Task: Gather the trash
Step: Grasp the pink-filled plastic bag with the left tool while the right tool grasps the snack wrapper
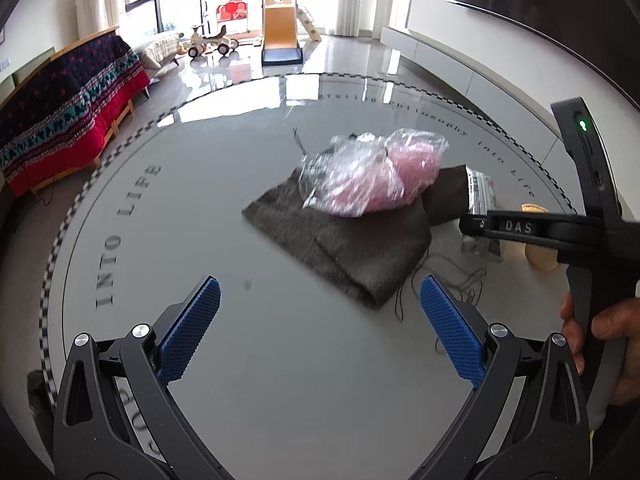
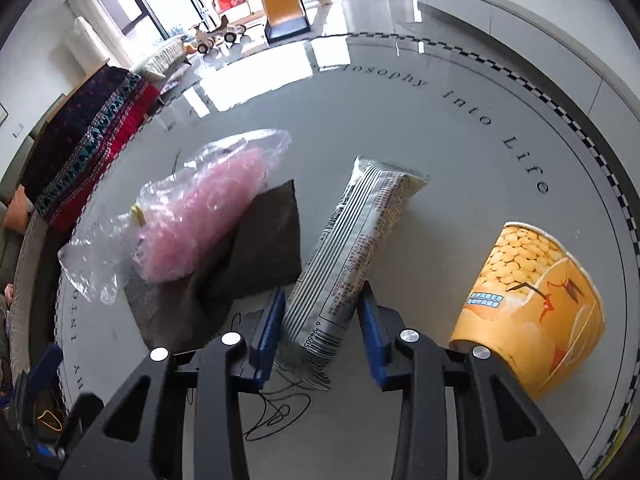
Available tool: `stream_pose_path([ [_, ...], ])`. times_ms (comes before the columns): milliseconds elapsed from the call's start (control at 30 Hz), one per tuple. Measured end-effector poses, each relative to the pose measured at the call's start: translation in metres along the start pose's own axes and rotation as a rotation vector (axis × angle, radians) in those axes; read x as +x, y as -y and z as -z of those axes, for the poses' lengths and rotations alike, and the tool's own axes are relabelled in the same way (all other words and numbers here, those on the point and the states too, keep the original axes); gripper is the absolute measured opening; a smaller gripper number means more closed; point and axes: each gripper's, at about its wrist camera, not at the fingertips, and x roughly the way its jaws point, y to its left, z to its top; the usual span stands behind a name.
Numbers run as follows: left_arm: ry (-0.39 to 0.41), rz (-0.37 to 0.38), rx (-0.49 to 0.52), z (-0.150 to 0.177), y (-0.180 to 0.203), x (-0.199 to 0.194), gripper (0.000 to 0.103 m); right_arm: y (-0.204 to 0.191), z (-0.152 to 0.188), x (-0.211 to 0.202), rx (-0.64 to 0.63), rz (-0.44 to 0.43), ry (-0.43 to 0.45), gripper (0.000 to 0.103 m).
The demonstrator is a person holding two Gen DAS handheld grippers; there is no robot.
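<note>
The right claw (image 2: 320,320) is seen straddling the near end of a long striped snack wrapper (image 2: 352,248), which lies on the round grey bench (image 2: 460,152). The blue pads (image 2: 266,336) are set close on either side of the wrapper's barcode end, and the wrapper appears to be lightly pinched, though firm contact on the right pad cannot be confirmed. The left claw (image 1: 320,320) is held spread wide above bare bench, with nothing between its pads.

Other trash is spread nearby: a clear plastic bag with pink filling (image 2: 192,216) is resting on a dark grey cloth (image 2: 256,248), and a yellow paper snack cup (image 2: 536,304) lies tipped on its side just right of the right claw. A loose black thread (image 2: 276,408) is curled under the wrapper's near end.

Several risks are judged from here. The wrapper is thin and glossy, so it may be slipped out of a shallow grip taken only at its end, or be crumpled rather than lifted. The thread may be caught between the pads and dragged along. The cup is near enough to be knocked and rolled if the right claw is swung outward. The cloth may be mistaken for trash.
</note>
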Motion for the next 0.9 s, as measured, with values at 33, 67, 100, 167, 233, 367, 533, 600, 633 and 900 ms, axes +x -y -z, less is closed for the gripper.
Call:
stream_pose_path([
  [33, 0.001, 0.003, 0.005, -0.005, 0.001, 0.002, 0.097, 0.002, -0.001, -0.001, 0.000, -0.006, 0.005, 0.038],
  [67, 0.002, 0.011, 0.015, -0.012, 0.004, 0.006, 0.097, 0.004, 0.001, -0.002, 0.002, -0.013, 0.006, 0.038],
  [100, 0.002, 0.016, 0.022, -0.015, 0.006, 0.009, 0.097, 0.006, 0.000, -0.003, 0.003, -0.020, 0.006, 0.038],
  [167, 0.002, 0.031, 0.043, -0.026, 0.012, 0.018, 0.097, 0.011, -0.001, -0.004, 0.007, -0.035, 0.012, 0.038],
  [233, -0.002, 0.051, 0.052, -0.035, 0.015, 0.026, 0.097, 0.019, -0.004, -0.005, 0.026, -0.060, 0.022, 0.038],
  [367, -0.008, 0.102, 0.056, -0.054, 0.017, 0.045, 0.097, 0.023, -0.004, -0.012, 0.026, -0.072, 0.037, 0.038],
  [533, 0.003, 0.091, 0.094, -0.073, 0.017, 0.071, 0.097, 0.022, -0.003, -0.016, 0.011, -0.072, 0.046, 0.038],
  [600, -0.008, 0.092, 0.101, -0.079, 0.015, 0.083, 0.097, 0.019, -0.002, -0.016, 0.008, -0.076, 0.047, 0.038],
  [633, -0.012, 0.094, 0.103, -0.081, 0.013, 0.089, 0.097, 0.017, -0.002, -0.015, 0.004, -0.078, 0.044, 0.038],
  [900, 0.021, 0.096, 0.123, -0.081, 0.014, 0.109, 0.077, 0.008, -0.003, -0.009, -0.001, -0.066, 0.038, 0.038],
])
